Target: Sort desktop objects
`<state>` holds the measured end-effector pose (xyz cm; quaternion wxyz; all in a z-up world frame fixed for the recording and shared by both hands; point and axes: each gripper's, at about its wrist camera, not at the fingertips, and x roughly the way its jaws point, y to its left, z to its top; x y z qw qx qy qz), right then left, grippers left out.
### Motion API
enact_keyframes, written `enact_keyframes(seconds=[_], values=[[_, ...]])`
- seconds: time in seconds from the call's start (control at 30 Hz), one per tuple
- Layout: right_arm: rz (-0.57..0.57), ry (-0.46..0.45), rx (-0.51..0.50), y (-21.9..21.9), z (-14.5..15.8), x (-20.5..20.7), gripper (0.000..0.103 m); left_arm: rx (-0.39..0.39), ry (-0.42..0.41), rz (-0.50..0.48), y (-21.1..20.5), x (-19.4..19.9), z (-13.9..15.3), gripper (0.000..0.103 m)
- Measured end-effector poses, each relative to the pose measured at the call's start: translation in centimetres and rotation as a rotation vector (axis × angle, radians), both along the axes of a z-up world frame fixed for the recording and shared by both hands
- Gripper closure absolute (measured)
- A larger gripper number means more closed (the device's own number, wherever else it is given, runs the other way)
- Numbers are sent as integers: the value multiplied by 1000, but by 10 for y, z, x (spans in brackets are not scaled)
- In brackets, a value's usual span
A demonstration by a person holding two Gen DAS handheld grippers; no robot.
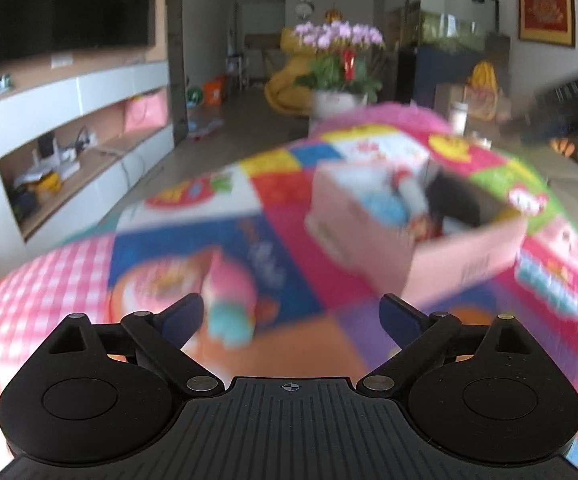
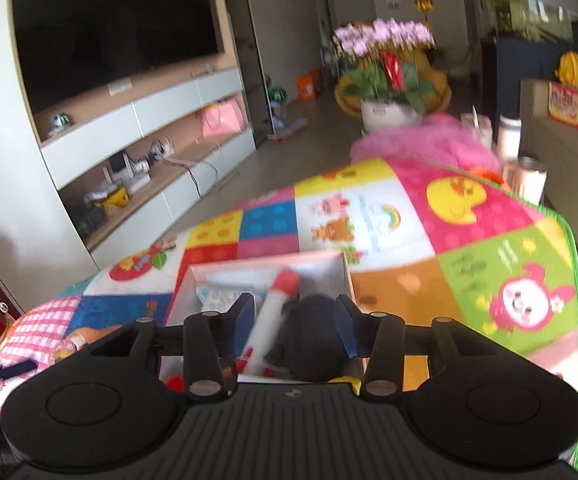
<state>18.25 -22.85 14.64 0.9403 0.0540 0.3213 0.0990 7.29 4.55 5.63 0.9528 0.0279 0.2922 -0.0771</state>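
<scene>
Left gripper (image 1: 291, 316) has its jaws spread wide with nothing in them. A blurry pink and teal toy (image 1: 231, 306) sits on the patchwork mat (image 1: 281, 216) just past its left finger, loose. Further out to the right is the pink box (image 1: 405, 232), stuff already piled inside.

Right gripper (image 2: 295, 322) hangs right over that box (image 2: 265, 266), jaws partly apart and not pinching anything. Straight below between them there's a white tube with a red cap (image 2: 277, 312) and a dark round thing (image 2: 315, 340), both in the box.

Beyond the mat: potted pink orchids (image 2: 385, 64), a couple of white tumblers (image 2: 525, 176), and the TV (image 2: 109, 32) on the left.
</scene>
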Motion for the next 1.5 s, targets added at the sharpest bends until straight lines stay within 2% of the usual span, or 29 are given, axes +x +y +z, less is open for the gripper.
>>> enact_keyframes(seconds=[0.1, 0.2, 0.27, 0.43, 0.5, 0.57, 0.6, 0.73, 0.87, 0.97, 1.07, 1.1, 1.13, 1.17, 1.3, 1.5], values=[[4, 16, -16, 8, -3, -3, 59, 8, 16, 38, 13, -21, -16, 3], [-9, 28, -10, 5, -7, -9, 59, -17, 18, 77, 31, -41, -22, 3], [-13, 52, -23, 3, -13, -12, 68, -37, 17, 114, 43, -45, -25, 2], [82, 106, -22, 40, -19, -15, 69, -65, 28, 243, 64, -44, -31, 2], [147, 125, -5, 71, -21, -12, 61, -51, 17, 277, 69, -47, -34, 2], [207, 139, -1, 108, -25, -8, 40, -41, 17, 291, 72, -49, -37, 1], [240, 143, -7, 129, -28, -8, 37, -50, 23, 291, 75, -51, -39, 1], [379, 176, -21, 208, -45, -1, 32, -97, 13, 295, 82, -59, -38, 1], [449, 110, -163, 277, -66, 2, 27, -84, -3, 295, 79, -62, -37, 1], [467, 131, -221, 295, -84, 10, 22, -81, -16, 299, 79, -65, -37, 1], [467, 154, -253, 288, -102, 13, 22, -108, -11, 298, 82, -65, -37, 0], [460, 145, -278, 286, -106, 12, 25, -117, -7, 300, 83, -65, -37, 0], [460, 136, -300, 283, -110, 10, 41, -125, -4, 304, 85, -65, -38, 0], [463, 140, -309, 278, -112, 9, 67, -132, -3, 305, 86, -66, -38, 0], [408, 160, -220, 242, -105, 1, 71, -121, -5, 310, 85, -68, -38, 0], [408, 223, -14, 167, -86, -50, 71, -94, -5, 325, 82, -67, -37, 0]])
